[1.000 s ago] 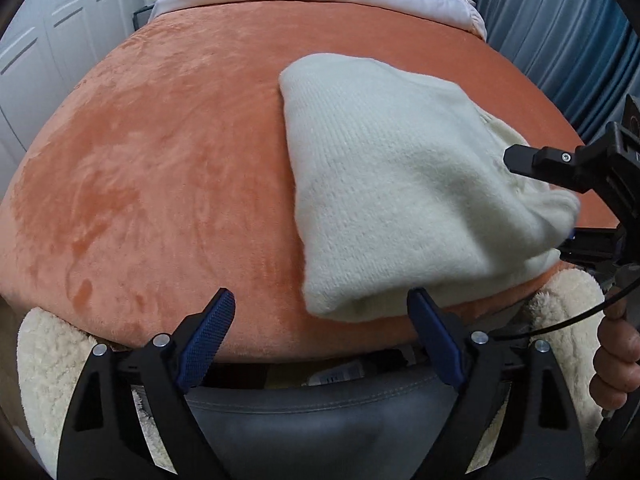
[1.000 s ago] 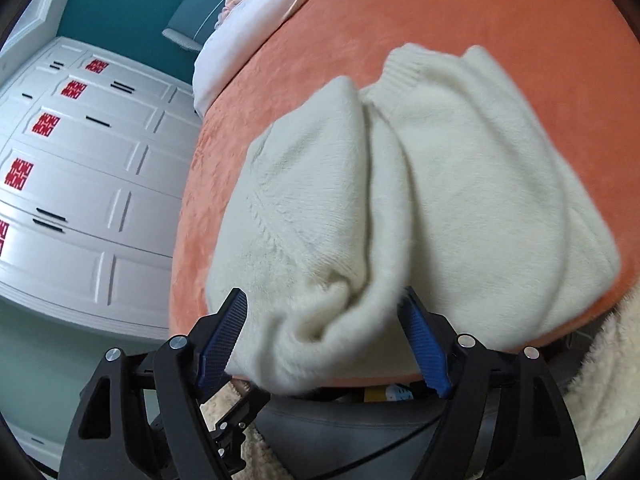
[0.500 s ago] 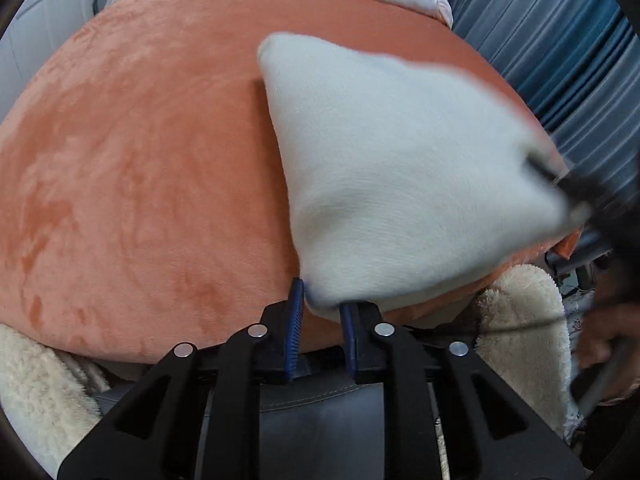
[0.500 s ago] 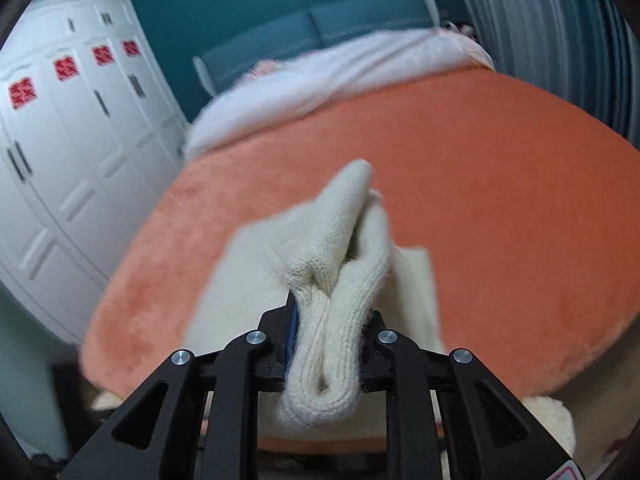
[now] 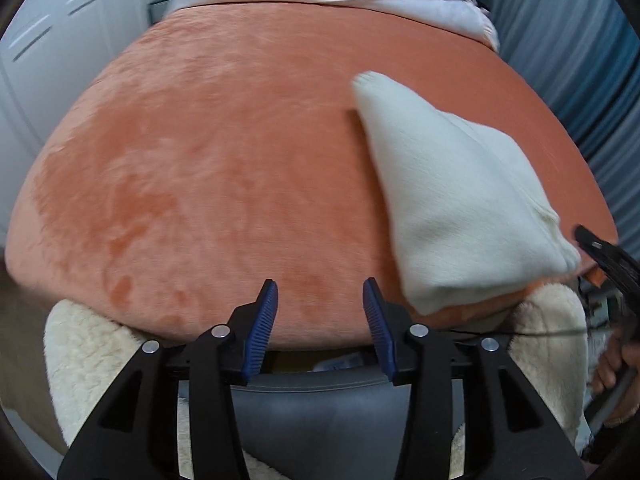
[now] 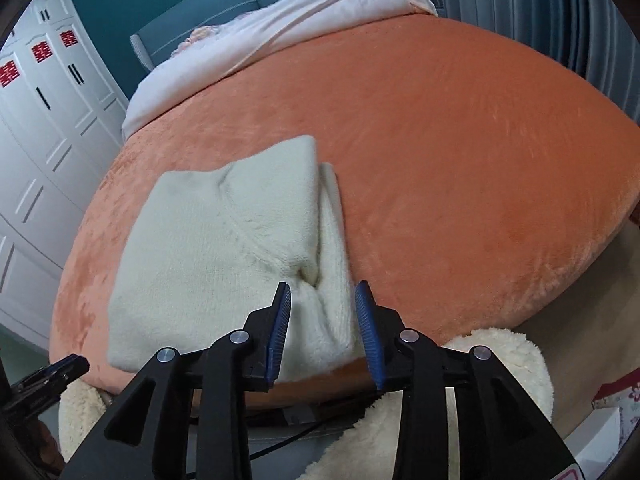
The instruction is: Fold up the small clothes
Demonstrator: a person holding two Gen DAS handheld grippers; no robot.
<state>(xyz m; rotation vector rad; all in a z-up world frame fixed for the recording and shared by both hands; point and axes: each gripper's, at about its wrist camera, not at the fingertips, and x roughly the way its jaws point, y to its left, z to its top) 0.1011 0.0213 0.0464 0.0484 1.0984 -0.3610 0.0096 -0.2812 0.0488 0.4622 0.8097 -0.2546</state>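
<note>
A cream knitted sweater [image 5: 460, 200] lies folded on the orange plush bed cover [image 5: 220, 160], near its front edge. In the left wrist view my left gripper [image 5: 320, 296] is open and empty, over bare cover to the left of the sweater. In the right wrist view the sweater [image 6: 224, 248] lies flat with a folded edge on its right. My right gripper [image 6: 322, 296] is open, its jaws on either side of the sweater's near corner without pinching it. The right gripper also shows at the right edge of the left wrist view [image 5: 600, 248].
A white quilt [image 6: 300, 20] lies bunched at the bed's far end. White wardrobe doors [image 6: 40, 120] stand to the left, blue curtains [image 5: 580, 60] to the right. A fluffy cream seat cover [image 6: 500, 380] and grey chair [image 5: 320, 420] sit just below the grippers.
Both grippers were shut on the sweater's near edge half a second ago; both have opened and let go. The sweater now lies flat and the left gripper has moved left of it.
</note>
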